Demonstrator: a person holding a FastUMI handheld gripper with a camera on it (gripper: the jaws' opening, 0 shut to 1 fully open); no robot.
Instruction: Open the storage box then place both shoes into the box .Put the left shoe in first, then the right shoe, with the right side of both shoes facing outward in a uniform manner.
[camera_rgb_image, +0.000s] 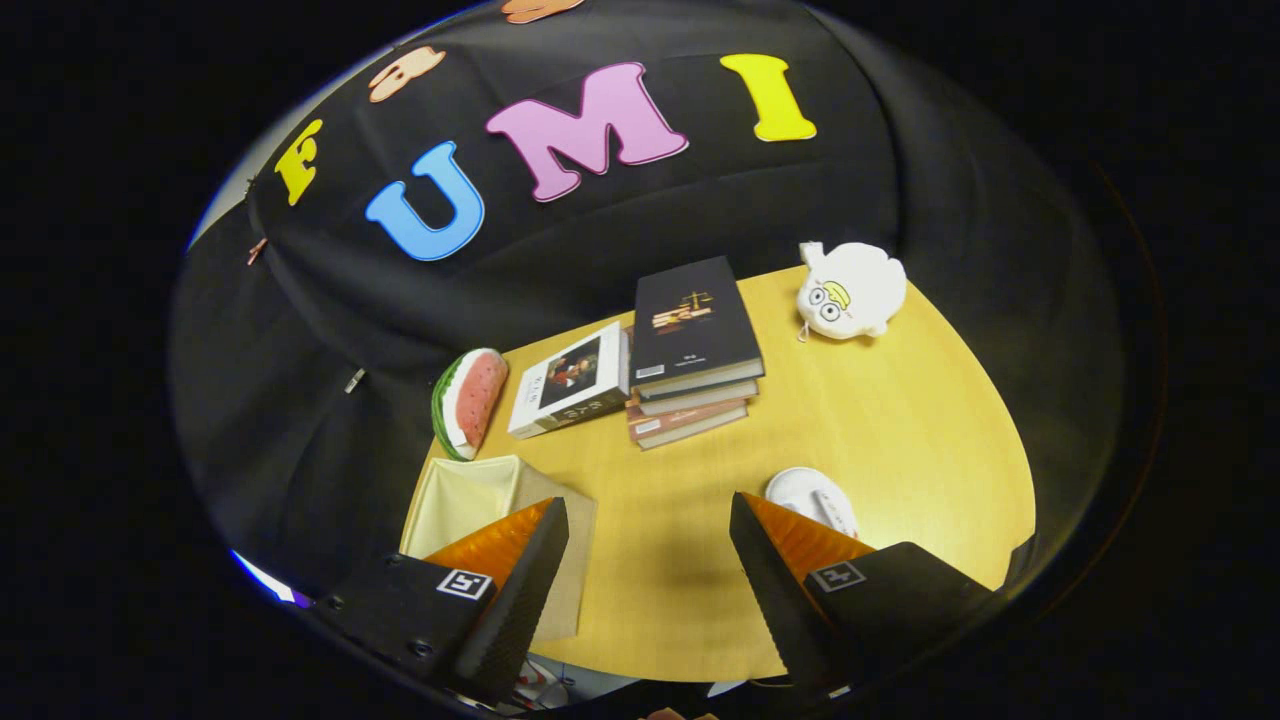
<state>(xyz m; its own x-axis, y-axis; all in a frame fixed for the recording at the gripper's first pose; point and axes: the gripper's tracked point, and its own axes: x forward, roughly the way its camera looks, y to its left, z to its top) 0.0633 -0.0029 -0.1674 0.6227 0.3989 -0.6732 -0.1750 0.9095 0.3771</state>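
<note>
**Gripper high over the surface, box at near left, lid not yet handled**

Gripper (648, 555): fingers spread wide, nothing between them but bare yellow wood surface (900, 420). Released, empty.

Storage box (480, 500): beige fabric, sits at the near-left corner of the surface, partly hidden behind the left finger. So the box lies left of the gripper's centre line and very close. Pale inner wall is visible at its far side; whether a flap still covers the top, I cannot tell. Judgement: next move calls for a shift left to bring the box edge between the fingers.

Shoes: a white shoe-like thing (812, 497) lies just ahead of the right finger, partly hidden by it; long axis looks to run near-to-far, uncertain. Another red-and-white scrap below the left finger, too cut off to identify.

Surroundings: watermelon slice toy (470, 400) just beyond the box; a single book (570, 382) right of it, touching a stack of books (695, 350); white plush toy (850, 290) at far right. None sits between gripper and box.
</note>
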